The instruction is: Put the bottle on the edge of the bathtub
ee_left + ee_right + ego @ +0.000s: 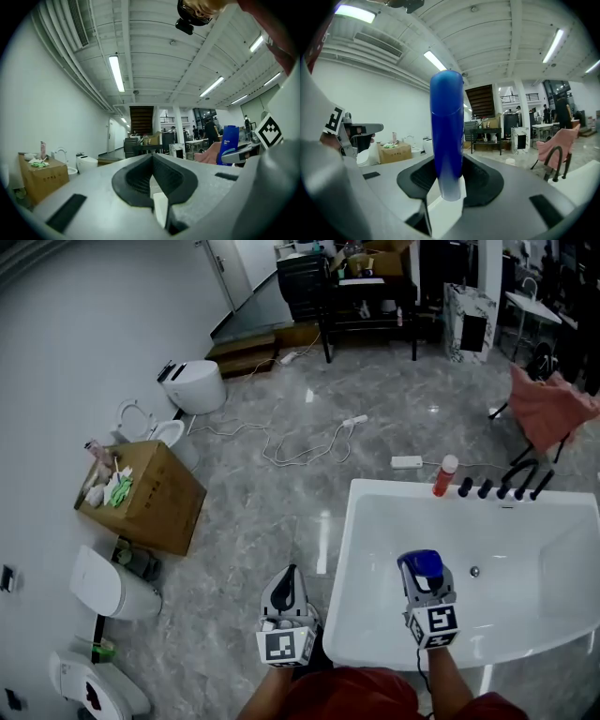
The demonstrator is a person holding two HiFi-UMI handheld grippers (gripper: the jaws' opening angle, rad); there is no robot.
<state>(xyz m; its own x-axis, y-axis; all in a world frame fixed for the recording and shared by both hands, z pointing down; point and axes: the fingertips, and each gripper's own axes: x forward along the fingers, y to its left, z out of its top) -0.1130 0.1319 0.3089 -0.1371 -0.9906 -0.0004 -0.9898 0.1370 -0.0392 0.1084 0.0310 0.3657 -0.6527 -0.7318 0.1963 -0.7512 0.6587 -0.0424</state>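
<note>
A glossy grey tiled floor (281, 521) is seen, and a white bathtub (394, 487) is stood on it at the right. A cardboard box (159, 493) and a white toilet (202, 385) are set near the left wall. A white cable (300, 454) is trailed across the middle, near what seems to be a power strip (407, 462). A red bottle (444, 474) is stood on the bathtub's far rim.

The blue bottle (446, 136) stands upright, clamped in the right tool (447, 180), over the white bathtub (375, 491).
</note>
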